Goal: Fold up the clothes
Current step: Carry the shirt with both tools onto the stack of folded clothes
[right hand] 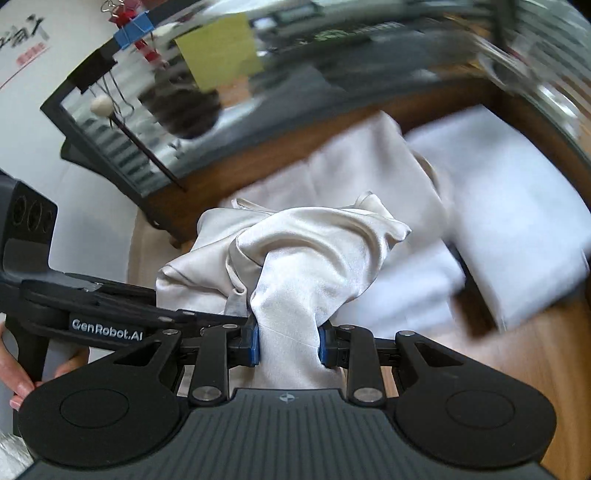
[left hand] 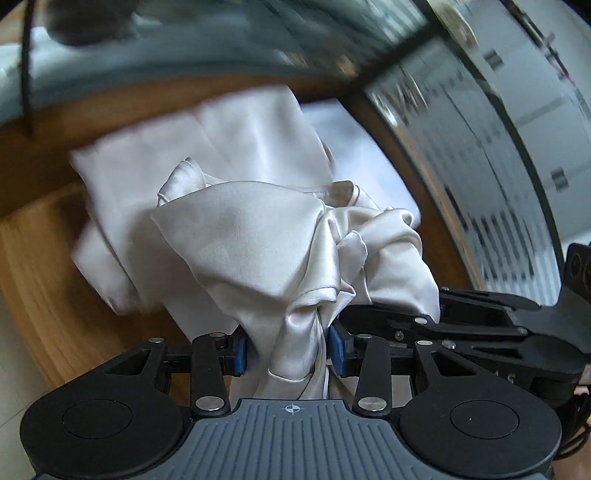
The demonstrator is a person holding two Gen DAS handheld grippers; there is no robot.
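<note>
**Both tongs clamped on 1 satin garment above the bench**

Left tongs (left hand: 288, 354) pinch a gathered bunch of the pale satin garment (left hand: 251, 240) between 2 blue pads (left hand: 239, 352), jaws partly closed with the cloth filling the gap. Right tongs (right hand: 288, 345) grip another bunch of the same garment (right hand: 310, 251) in the same way, their 2 blue pads (right hand: 254, 345) pressed against the fabric on either side. Each wrist view catches the other tool close alongside, so the 2 grips sit near each other, and the cloth between them bulges forward in loose, glossy folds. A person's hand (right hand: 16, 380) wraps the handle of the left tool at the lower left of the right wrist view.

Beyond the held bunch, the rest of the garment trails onto the wooden bench (left hand: 40, 258), where a flatter cream panel lies spread. Beside it rest 2 folded white pieces (right hand: 517, 206), 1 partly under the other, though blur softens their edges. Farther back, a dark-framed glass panel (right hand: 122, 147) stands at the bench's far edge, carrying 1 yellow note (right hand: 221, 48) and 1 blue clip (right hand: 135, 29).
</note>
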